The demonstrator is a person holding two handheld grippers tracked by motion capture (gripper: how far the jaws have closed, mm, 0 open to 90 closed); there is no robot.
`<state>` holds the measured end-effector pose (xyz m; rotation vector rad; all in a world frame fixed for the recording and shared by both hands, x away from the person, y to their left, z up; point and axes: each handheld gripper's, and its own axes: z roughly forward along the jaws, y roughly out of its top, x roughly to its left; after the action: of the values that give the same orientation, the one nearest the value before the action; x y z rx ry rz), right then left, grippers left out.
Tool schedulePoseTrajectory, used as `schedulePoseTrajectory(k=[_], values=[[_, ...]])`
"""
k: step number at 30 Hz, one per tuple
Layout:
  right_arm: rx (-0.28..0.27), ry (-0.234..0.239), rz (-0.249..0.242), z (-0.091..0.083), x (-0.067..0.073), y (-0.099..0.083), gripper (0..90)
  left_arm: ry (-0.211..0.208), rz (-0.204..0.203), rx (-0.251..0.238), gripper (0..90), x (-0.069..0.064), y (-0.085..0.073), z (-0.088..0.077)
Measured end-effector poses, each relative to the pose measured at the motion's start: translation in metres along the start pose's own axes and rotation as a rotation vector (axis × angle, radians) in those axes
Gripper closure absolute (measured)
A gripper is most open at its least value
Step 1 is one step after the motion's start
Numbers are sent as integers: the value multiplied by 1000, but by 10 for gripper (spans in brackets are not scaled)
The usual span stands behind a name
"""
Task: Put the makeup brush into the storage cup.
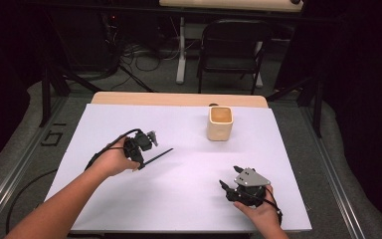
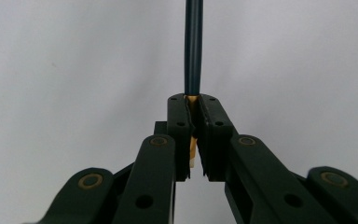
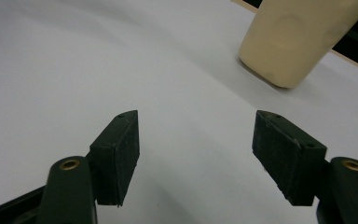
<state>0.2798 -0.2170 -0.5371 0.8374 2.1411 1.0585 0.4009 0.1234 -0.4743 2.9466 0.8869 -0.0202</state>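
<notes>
Pencil (image 2: 193,46) clamped in left tool (image 2: 193,105); right tool (image 3: 196,154) agape.

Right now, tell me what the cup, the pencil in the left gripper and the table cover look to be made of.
Cup: probably matte ceramic or plastic; cream, thick-walled, no gloss. Pencil: likely painted wood; smooth dark coat with a faint sheen, and a bare yellowish section clamped between the left gripper's jaws. Table cover: looks like white paper or thin sheet, flat and matte; wooden tabletop shows at the far edge.

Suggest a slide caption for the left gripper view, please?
Left claw shut on a dark pencil, pointing out over the white table.
</notes>
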Motion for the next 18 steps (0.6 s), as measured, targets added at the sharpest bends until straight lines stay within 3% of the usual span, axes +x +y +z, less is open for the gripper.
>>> schedulePoseTrajectory(k=[3,9,18], values=[[6,-4,-31,2,3,3,319,-3,17,0,847,-5,2,-2],[36,-23,-43,2,2,8,318,-20,43,7,847,-10,5,-4],[105,-27,-61,2,-8,17,278,-14,72,17,847,-12,6,-9]])
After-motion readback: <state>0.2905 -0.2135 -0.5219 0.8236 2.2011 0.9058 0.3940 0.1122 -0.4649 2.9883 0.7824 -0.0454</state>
